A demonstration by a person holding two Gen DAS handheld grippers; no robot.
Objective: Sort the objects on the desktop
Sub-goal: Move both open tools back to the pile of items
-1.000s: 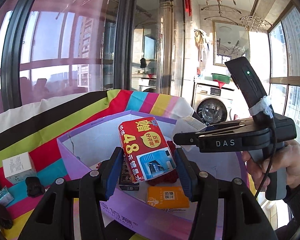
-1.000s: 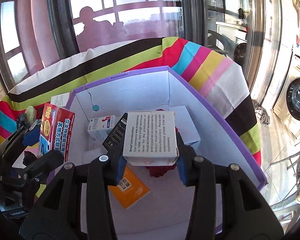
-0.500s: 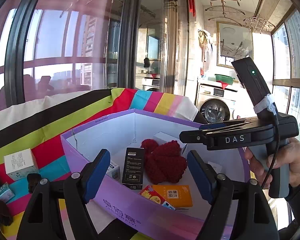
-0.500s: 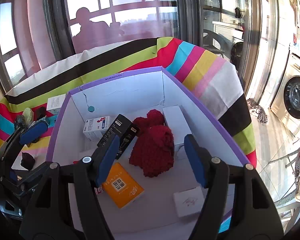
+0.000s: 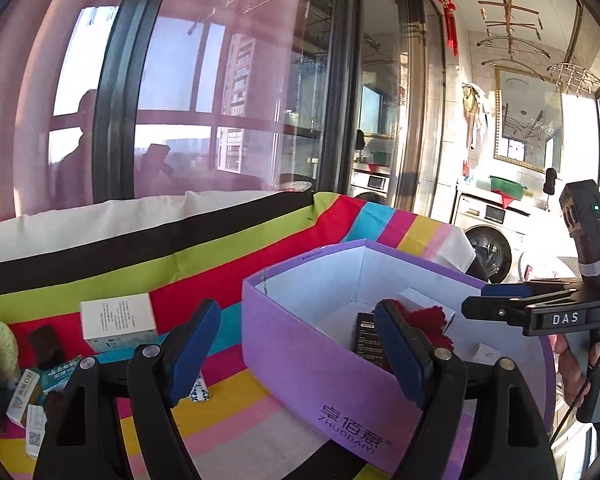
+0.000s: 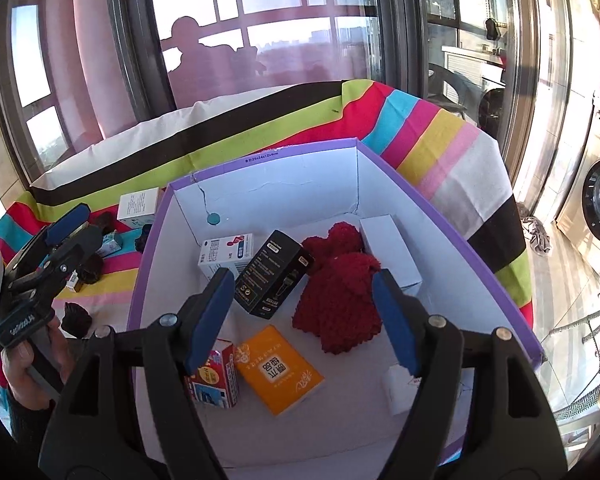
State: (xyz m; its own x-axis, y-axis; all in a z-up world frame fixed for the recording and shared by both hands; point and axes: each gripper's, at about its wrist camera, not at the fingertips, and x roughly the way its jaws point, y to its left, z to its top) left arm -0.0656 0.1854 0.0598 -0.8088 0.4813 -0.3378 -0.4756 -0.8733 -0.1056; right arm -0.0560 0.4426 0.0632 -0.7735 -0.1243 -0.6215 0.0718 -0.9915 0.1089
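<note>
1. Both grippers have let go since a second ago: the red carton and the white printed box that sat between the pads now lie in the purple box, and the left camera has swung away toward the loose items on the striped cloth.

2. Left wrist view: the left gripper point(image 5: 296, 354) hangs with its jaws spread wide and nothing between them, straddling the near corner of the purple box point(image 5: 312, 356). One pad sits over the cloth, the other over the box interior. Lowering from here could catch that corner and shove the box across the striped cloth point(image 5: 148, 272). The white box point(image 5: 118, 318) waits on the cloth well to the left, with small packets point(image 5: 28, 392) clustered near the edge; a hasty reach may sweep those off. The right gripper point(image 5: 500, 300) shows at the far side, so the two tools could collide above the box.

3. Right wrist view: the right gripper point(image 6: 302, 318) is also spread wide and empty, hovering over the box contents. Below it lie the red knit piece point(image 6: 340, 292), black carton point(image 6: 274, 274), orange packet point(image 6: 280, 368) and red carton point(image 6: 214, 376). Dropping lower risks snagging the knit on a pad and dragging it back out.

4. Remaining unsorted things lie left of the box, nearer the left hand; I judge crossing arms the main hazard.
</note>
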